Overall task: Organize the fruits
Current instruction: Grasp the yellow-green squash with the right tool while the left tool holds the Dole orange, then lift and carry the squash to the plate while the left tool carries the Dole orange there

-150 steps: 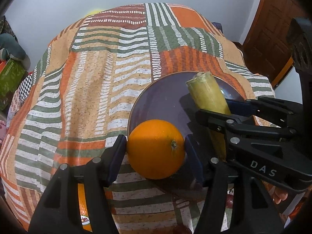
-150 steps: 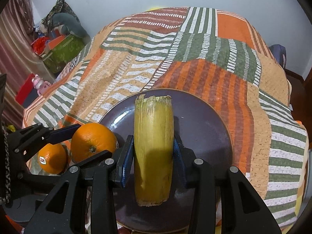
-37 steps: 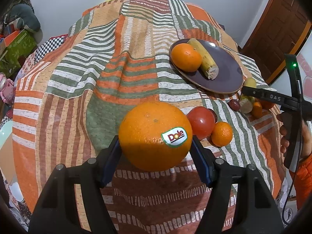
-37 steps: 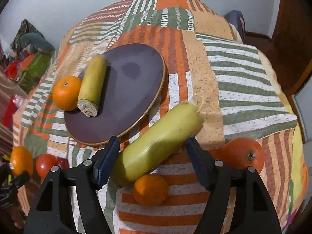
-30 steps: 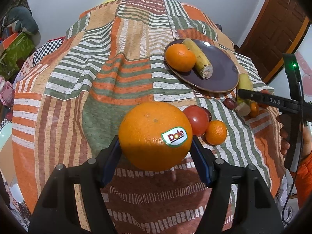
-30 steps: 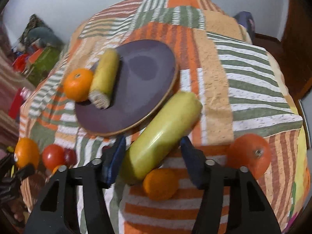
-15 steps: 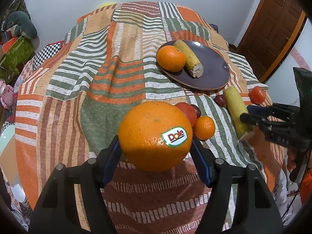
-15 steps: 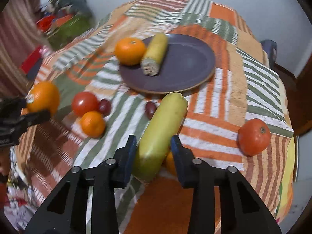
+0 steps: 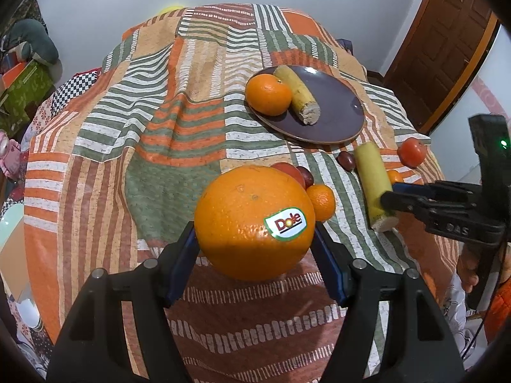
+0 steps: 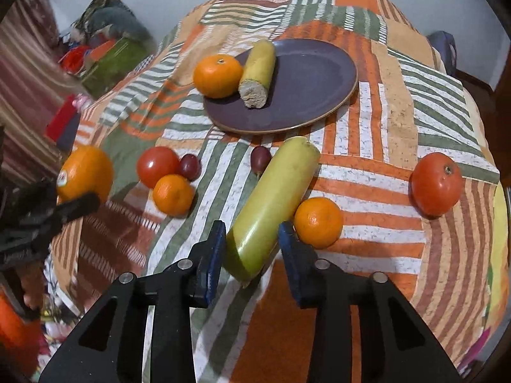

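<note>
Left claw (image 9: 255,242) clamped on orange (image 9: 254,221), lower centre; right claw (image 10: 250,249) clamped on banana piece (image 10: 273,204), centre; plate (image 10: 313,73) upper centre

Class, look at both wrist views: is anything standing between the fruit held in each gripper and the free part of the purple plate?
Nothing visible blocks either. The Dole orange in the left gripper and the yellow-green piece in the right gripper are raised above the loose fruit. The plate has bare surface right of its orange and cut stalk.
</note>
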Motion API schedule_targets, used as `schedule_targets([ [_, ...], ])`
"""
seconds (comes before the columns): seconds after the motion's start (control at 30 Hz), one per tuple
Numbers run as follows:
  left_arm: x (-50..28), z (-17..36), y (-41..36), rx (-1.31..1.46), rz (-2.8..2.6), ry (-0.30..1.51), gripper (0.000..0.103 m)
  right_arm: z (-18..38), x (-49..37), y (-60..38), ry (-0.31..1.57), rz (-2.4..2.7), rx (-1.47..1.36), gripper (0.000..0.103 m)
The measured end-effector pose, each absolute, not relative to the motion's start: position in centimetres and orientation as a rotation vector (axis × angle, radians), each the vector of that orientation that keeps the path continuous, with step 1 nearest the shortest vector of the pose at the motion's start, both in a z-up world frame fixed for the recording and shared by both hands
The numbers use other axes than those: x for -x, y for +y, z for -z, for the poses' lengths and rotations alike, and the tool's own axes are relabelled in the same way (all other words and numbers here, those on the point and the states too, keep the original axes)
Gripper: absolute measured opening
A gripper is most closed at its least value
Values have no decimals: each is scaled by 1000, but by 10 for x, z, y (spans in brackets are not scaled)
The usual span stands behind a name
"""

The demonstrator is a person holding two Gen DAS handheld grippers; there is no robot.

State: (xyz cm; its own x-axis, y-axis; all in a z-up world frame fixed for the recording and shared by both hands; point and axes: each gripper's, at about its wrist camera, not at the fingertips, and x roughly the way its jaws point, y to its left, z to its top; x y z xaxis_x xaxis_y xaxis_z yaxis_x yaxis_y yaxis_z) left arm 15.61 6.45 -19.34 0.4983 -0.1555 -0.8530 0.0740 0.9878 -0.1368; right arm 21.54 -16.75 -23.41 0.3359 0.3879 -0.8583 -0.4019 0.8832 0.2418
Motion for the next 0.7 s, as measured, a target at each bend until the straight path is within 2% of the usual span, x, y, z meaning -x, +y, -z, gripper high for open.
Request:
schedule_targets([
  [0.07,-155,192,62,83,141,1040,69,238,-217,-162,1114,-498,28,46],
  [0.13,-153,191,61,82,142,1037,69,248,-222,-158,1139,-484,17,47],
  [0.53,-145,175,47,70,183,1003,69,239,-189,-182,1121,-540,141,34],
  [0.7,-144,176,36,63,200,1006,69,230,-189,-188,1100,-553,163,34],
])
